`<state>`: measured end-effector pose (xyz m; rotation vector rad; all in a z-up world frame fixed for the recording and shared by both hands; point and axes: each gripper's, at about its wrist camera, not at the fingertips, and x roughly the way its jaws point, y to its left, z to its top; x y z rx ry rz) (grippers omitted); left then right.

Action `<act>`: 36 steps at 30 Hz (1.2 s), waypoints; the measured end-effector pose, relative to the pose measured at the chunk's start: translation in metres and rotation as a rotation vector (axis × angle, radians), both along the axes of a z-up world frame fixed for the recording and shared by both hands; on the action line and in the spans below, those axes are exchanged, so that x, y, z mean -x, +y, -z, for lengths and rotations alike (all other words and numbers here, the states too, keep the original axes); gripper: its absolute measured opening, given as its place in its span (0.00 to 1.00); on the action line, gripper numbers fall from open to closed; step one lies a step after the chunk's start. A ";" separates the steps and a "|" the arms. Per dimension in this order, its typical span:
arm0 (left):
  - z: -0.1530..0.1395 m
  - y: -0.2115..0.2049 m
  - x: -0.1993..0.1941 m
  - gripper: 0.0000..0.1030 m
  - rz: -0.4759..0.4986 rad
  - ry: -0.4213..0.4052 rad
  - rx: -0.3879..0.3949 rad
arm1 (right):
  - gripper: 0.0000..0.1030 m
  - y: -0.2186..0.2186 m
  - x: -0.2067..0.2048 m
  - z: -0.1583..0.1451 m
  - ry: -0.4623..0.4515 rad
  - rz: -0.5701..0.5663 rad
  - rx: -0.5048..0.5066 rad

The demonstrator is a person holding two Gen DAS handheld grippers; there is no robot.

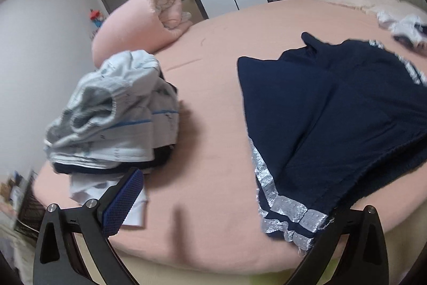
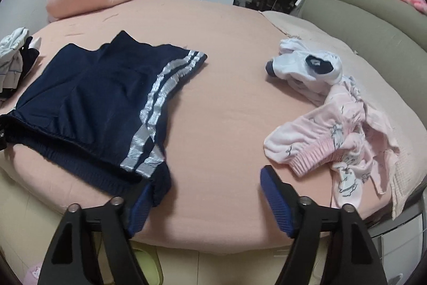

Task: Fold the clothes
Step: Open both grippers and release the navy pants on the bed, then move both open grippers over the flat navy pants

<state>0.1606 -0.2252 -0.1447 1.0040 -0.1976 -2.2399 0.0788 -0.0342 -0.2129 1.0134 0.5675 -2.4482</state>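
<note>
Blue-padded fingers of the right gripper stand wide apart, nothing clamped. Left gripper gapes too, beside the navy trousers, folded on the pink bed. Next, I'd say: move them to the folded pile.

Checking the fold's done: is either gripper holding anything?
Nothing. The left gripper and right gripper are open; the navy shorts only lie against a finger of each.
</note>
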 end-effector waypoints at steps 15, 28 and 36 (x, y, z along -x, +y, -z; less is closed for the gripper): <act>-0.052 0.001 -0.015 1.00 0.175 0.148 -0.240 | 0.75 0.010 0.000 -0.039 -0.157 -0.089 0.248; -0.103 0.006 0.021 1.00 0.271 0.186 -0.252 | 0.75 -0.012 0.023 -0.079 -0.149 -0.156 0.308; -0.103 0.015 0.066 1.00 0.327 0.099 -0.276 | 0.75 -0.028 0.049 -0.076 -0.168 -0.180 0.251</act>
